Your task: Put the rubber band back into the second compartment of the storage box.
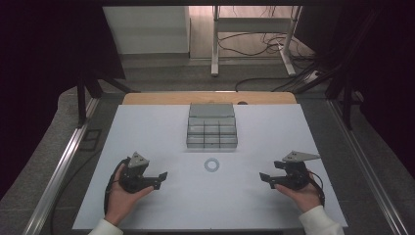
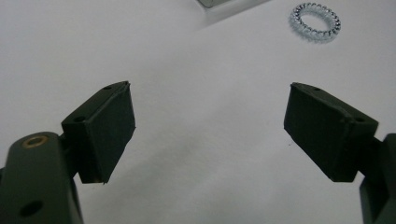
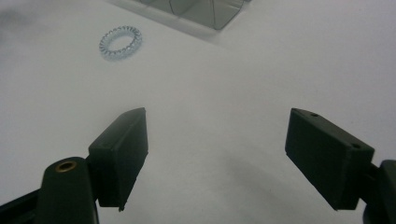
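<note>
1. Both grippers rest low on the white table (image 1: 147, 127), one at each near corner; the left gripper (image 1: 159, 179) lies at the near left and the right gripper (image 1: 266, 179) at the near right, well apart, with their jaws pointing inward toward each other
2. Left gripper (image 2: 210, 130): jaws spread wide with bare table surface between the pads; nothing is held
3. Right gripper (image 3: 217, 156): jaws likewise spread wide over bare table surface; nothing is held
4. Left hand (image 1: 122, 198): enters from the bottom edge, wraps the gripper body from below and behind, forearm angled up and slightly to the right, white sleeve at the wrist
5. Right hand (image 1: 304, 195): enters from the bottom edge, cups the gripper body from below, forearm angled up and to the left, white sleeve at the wrist
6. A grey three-cornered plate sits on top of each gripper, and a black cable loops beside each wrist
7. Grey compartment box (image 1: 212, 126): stands at the middle of the table toward the far edge, lid tilted back, with a grid of small compartments; their contents cannot be told
8. Coiled ring (image 1: 211, 164): a small pale spiral loop lying flat on the table, just in front of the box and apart from it, between the two grippers; it also shows ahead of the left gripper (image 2: 314, 22) and ahead of the right gripper (image 3: 120, 42), touched by neither
</note>
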`<state>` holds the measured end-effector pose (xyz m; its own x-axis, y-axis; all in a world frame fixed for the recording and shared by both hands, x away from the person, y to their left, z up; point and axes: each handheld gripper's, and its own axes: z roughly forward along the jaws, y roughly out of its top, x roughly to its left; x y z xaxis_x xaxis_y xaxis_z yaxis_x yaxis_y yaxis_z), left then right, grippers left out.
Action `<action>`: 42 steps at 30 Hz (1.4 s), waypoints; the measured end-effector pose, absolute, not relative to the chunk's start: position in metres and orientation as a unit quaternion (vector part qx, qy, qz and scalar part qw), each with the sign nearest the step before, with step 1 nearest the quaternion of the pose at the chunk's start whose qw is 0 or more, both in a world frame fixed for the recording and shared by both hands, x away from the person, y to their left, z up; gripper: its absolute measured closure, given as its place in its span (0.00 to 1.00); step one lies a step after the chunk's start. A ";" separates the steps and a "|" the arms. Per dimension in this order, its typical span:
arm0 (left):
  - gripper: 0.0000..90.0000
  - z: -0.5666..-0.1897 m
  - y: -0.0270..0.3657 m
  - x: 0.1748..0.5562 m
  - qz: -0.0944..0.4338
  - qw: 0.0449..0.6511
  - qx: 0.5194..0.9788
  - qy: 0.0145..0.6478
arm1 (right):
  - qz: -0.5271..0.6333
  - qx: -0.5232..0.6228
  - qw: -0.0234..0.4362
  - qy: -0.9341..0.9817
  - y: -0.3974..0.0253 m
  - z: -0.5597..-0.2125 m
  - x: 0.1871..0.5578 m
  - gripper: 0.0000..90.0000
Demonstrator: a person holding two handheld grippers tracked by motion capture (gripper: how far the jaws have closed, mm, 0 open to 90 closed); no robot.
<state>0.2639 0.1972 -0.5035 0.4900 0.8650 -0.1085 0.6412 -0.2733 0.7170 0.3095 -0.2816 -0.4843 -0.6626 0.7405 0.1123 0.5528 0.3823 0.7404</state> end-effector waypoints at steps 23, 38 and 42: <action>0.18 -0.503 0.199 0.263 0.153 0.364 0.783 0.480 | 0.392 0.374 0.117 0.832 -0.259 -0.468 0.315 0.25; 0.18 -0.503 0.198 0.263 0.152 0.365 0.783 0.481 | 0.381 0.363 0.110 0.843 -0.240 -0.453 0.319 0.26; 0.18 -0.503 0.198 0.263 0.152 0.365 0.783 0.481 | 0.376 0.357 0.107 0.848 -0.231 -0.450 0.323 0.26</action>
